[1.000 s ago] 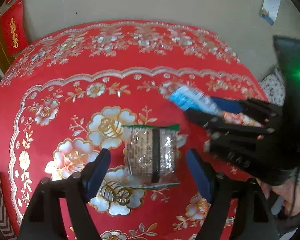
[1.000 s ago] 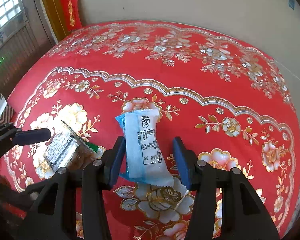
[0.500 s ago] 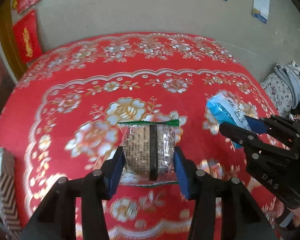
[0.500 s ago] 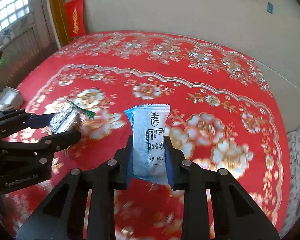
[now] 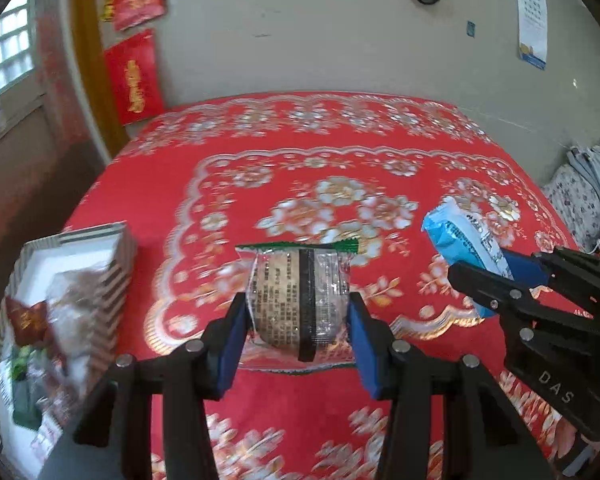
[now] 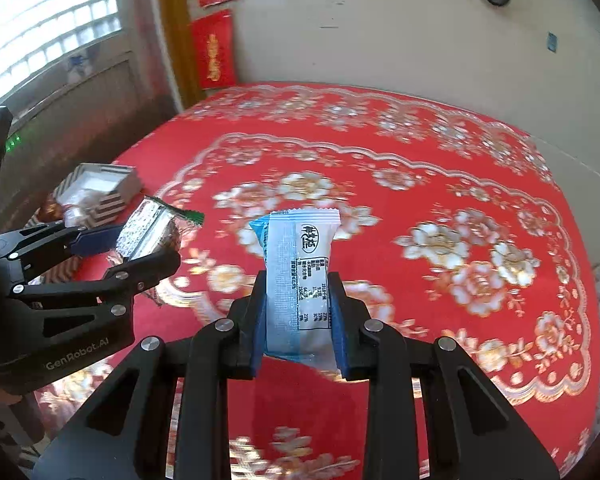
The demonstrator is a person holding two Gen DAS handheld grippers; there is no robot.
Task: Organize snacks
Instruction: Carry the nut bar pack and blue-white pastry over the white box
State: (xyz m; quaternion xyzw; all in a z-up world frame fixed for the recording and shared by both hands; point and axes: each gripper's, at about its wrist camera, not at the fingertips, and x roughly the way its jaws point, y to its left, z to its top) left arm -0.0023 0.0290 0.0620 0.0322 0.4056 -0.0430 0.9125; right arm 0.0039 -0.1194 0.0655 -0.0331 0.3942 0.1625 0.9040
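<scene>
Left gripper (image 5: 296,326): clenched on my clear green-edged snack pack (image 5: 300,294), held above the red tablecloth (image 5: 300,184)
Right gripper (image 6: 298,318): clenched on my blue-and-white packet (image 6: 298,276), also off the cloth
Striped box (image 5: 118,264): to my left, at the table's edge, snacks already inside
Step in hand: I judge it is carrying both to the box
Doing it well: I go left-hand first, lower inside the walls before letting go, and keep my right clear

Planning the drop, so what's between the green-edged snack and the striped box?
In the left wrist view, only bare red tablecloth lies between the green-edged snack and the striped box.
</scene>
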